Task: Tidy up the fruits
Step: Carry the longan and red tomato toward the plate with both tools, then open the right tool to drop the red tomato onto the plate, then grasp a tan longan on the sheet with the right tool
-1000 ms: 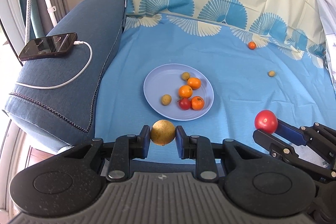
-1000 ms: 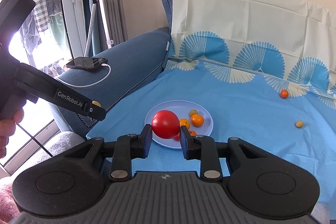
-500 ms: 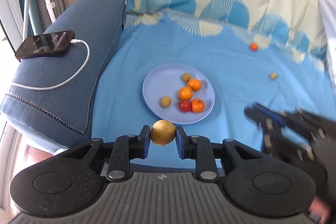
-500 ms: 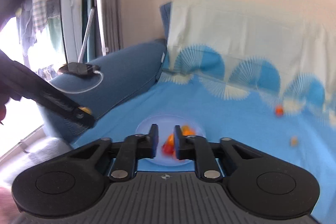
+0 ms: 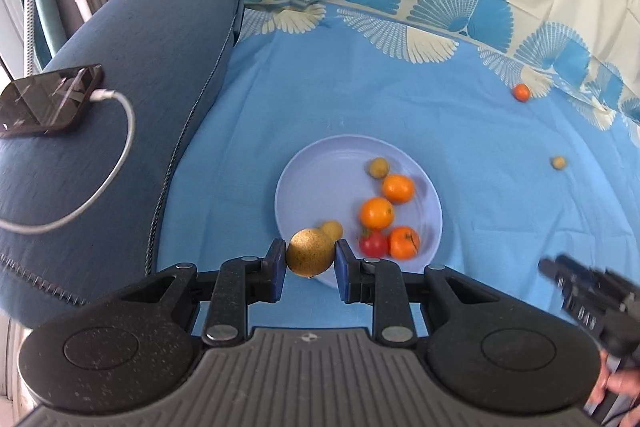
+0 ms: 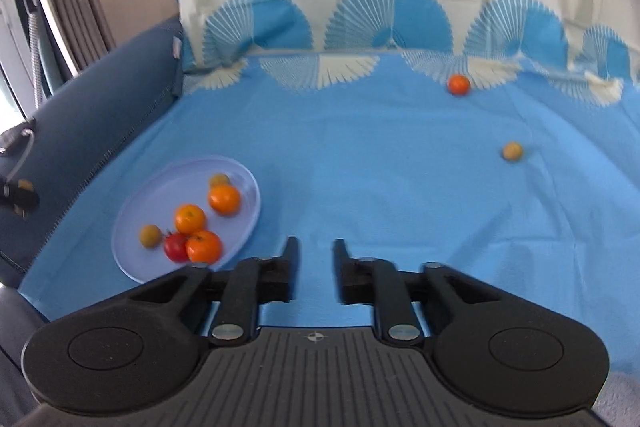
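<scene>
since a second ago the red tomato has left the right gripper (image 6: pixel 314 259), now parted and empty. left gripper (image 5: pixel 311 259) pinches a round golden-brown fruit (image 5: pixel 310 255) over the near rim of the round lilac plate (image 5: pixel 316 183); the plate lies just ahead.

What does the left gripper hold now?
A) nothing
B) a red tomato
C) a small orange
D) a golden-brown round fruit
D: the left gripper is shut on the golden-brown fruit, held between its blue pads just before the plate.
</scene>
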`<state>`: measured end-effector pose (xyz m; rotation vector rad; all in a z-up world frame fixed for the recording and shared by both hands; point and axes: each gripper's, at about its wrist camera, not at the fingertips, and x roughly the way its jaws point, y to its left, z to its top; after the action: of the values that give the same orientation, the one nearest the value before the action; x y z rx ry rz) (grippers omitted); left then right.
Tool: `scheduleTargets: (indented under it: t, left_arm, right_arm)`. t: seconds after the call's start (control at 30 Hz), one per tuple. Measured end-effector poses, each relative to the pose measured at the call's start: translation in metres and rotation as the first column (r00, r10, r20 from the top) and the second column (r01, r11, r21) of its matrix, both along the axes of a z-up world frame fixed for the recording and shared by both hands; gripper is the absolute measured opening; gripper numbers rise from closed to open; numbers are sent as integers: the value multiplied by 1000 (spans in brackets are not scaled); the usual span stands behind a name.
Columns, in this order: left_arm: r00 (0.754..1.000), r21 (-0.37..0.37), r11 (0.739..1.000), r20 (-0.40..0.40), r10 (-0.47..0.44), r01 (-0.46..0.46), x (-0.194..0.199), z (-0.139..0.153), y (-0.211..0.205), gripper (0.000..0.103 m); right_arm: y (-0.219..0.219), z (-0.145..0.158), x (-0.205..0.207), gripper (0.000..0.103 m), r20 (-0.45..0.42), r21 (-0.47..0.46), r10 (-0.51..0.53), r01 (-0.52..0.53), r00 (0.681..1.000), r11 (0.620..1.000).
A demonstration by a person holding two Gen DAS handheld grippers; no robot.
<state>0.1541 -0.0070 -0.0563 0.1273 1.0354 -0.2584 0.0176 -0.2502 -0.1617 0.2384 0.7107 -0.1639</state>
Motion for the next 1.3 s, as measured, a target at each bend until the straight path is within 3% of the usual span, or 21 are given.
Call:
scheduleTargets:
  t: [0.07,0.13,0.3,0.53,0.67,0.8,0.9,0.97,1.07,1.23,1.27,1.3]
  left_arm:
    - [1000,-9,1000,-8,-3,3,8,-1,-5,28]
    - [1000,-7,1000,7,-9,9,11,1,-9,28]
    - [998,-12,999,40,-40,41,6,7,-18,28]
    - [998,-14,999,35,-42,43,5,6,-17,28]
    - [999,-18,999,34,-40,41,8,7,-19,28]
    - [998,0,999,33,-53,53,12,5,-30,28]
    - [998,12,998,21,-60,60,20,3,-42,28]
    - [998,17,998,12,-63,63,27,2,-51,28]
    - [998,24,998,-2,-56,56,39,-2,-64,28]
    - [999,34,998,-6,-44,44,54,-5,-80,28]
    - [999,36,998,-6,-44,44,55,-5,-81,28]
    - [999,37,998,-6,-45,45,55,-6,-83,28]
  right_arm:
    - [-5,-7,3,43,-22,10,-19,19,1000,1000]
    - [-9,-11,3,44,-43,33,-27,29,999,999]
    - [-4,-8,0,61,-28,25,-7,8,1000,1000]
    - [11,-6,-24,66,-67,74,50,-45,996,996]
    - [-4,-2,-22,78,-38,35,-46,48,998,998]
    - [-50,0,-1,81,35,-47,-203,204,979,978]
    - [-101,-13,26,81,70,-101,-341,347,937,933]
    - [-136,-30,51,81,46,-130,-391,394,919,910]
    - [-180,-61,93,81,-18,-156,-392,384,920,910]
    - [-214,-100,147,82,-77,-171,-377,361,923,917]
    - [-218,-101,150,77,-49,-162,-383,371,922,914]
    - [-220,-101,152,60,-40,-157,-379,369,925,916]
